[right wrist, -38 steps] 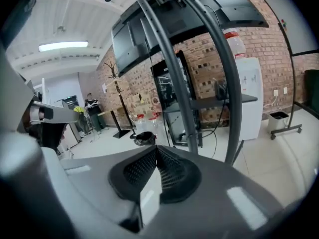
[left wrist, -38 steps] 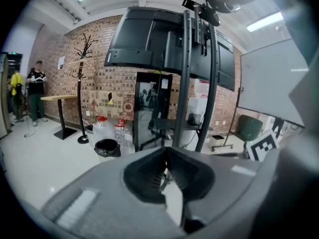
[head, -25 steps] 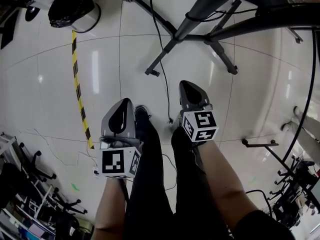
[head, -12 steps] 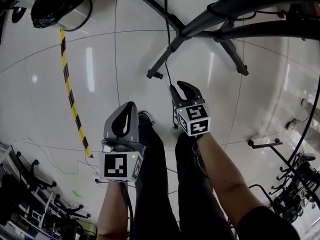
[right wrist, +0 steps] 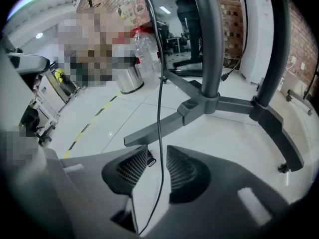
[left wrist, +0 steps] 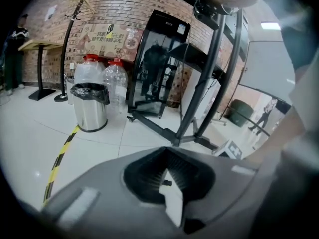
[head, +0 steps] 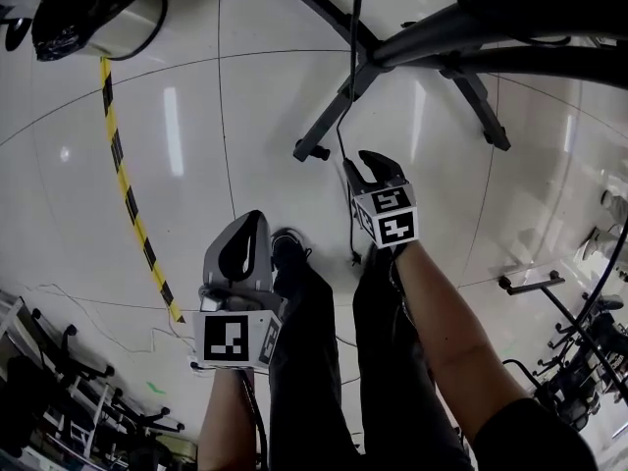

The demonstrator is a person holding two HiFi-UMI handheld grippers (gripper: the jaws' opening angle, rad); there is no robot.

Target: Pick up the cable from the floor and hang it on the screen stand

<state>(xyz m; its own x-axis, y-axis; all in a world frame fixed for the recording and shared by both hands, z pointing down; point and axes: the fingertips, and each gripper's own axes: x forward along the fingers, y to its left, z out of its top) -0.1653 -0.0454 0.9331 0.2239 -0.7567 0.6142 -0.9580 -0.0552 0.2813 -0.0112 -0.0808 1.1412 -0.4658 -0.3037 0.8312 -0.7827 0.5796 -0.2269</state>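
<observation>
Steel trash bin (head: 137, 29) with a black liner, top left, one. One yellow-black floor tape (head: 132, 204) runs down from it. Left gripper (head: 250, 226) next: jaws together, nothing in them, pointing over bare floor (head: 255, 96), well apart from the cable.

Black cable (right wrist: 160, 98), the one that matters. It drops from up by the stand to the floor and runs on toward the person. Its long axis is roughly in line with the way the right gripper points. Right gripper (head: 373, 167) is much the nearer. Its jaws have just been opening and stand wide apart. The cable passes between them, closer to the right-hand pad, with neither pad pressing on it. The loose end seems to lie on the floor beside the person's leg (head: 392, 361), too small to be sure.

Screen stand (head: 339, 108), one, with splayed black legs, sits just beyond the right gripper and to its right. Two grippers, one cable, one stand. Next move is probably the right jaws closing on the cable where they are.
</observation>
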